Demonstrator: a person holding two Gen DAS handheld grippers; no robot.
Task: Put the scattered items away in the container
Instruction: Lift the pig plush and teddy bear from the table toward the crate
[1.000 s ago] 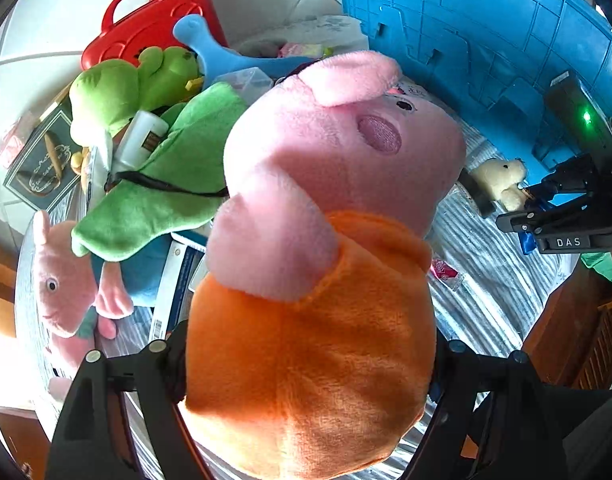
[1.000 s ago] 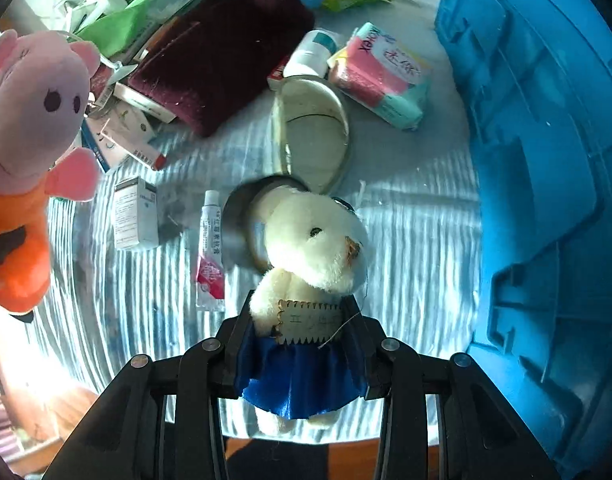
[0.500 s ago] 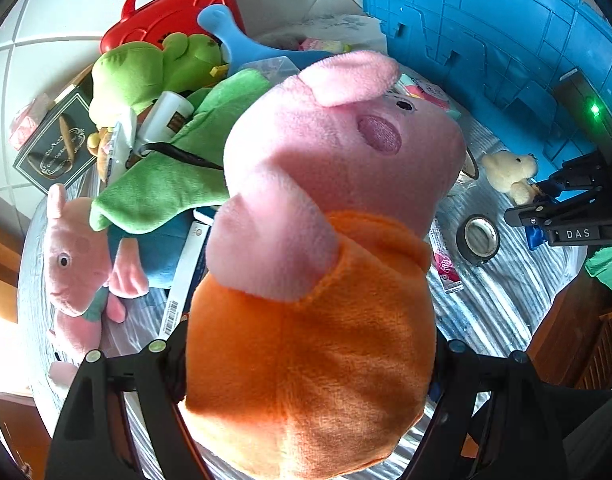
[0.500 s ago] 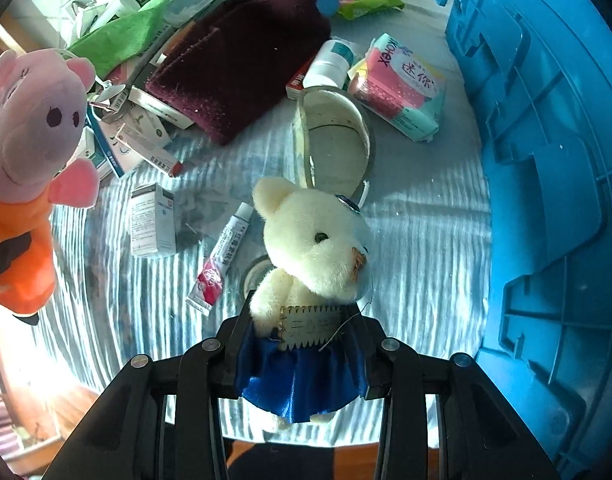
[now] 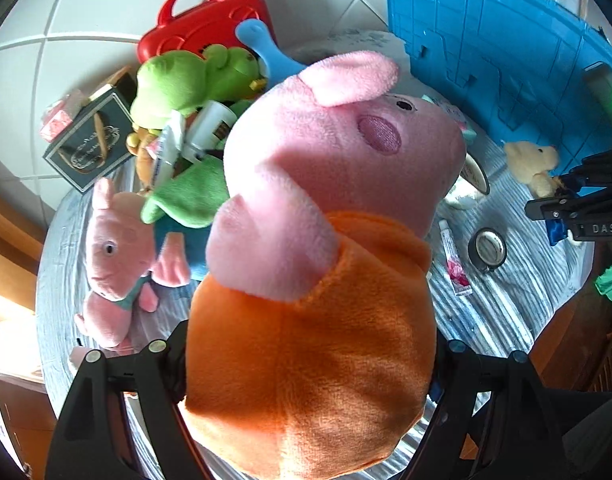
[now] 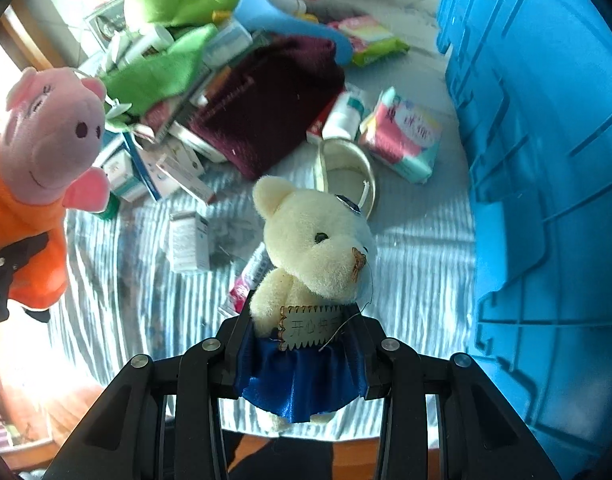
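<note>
My left gripper (image 5: 306,364) is shut on a big pink pig plush in an orange shirt (image 5: 313,240) and holds it above the table; the plush also shows in the right wrist view (image 6: 38,184). My right gripper (image 6: 304,344) is shut on a small cream teddy bear in a blue skirt (image 6: 313,248), lifted beside the blue container (image 6: 545,160). The bear and right gripper also show in the left wrist view (image 5: 533,164), in front of the container wall (image 5: 485,40).
On the striped cloth lie a smaller pink pig (image 5: 114,252), a green frog plush (image 5: 186,80), a red case (image 5: 202,28), a maroon cloth (image 6: 266,104), a tissue pack (image 6: 401,136), a slipper (image 6: 345,168), boxes (image 6: 188,244), a tube (image 5: 453,264) and a tape roll (image 5: 487,248).
Both grippers have risen with their toys. The table items sit lower and further off in both views, and the tube and tape roll have come into the left view.
</note>
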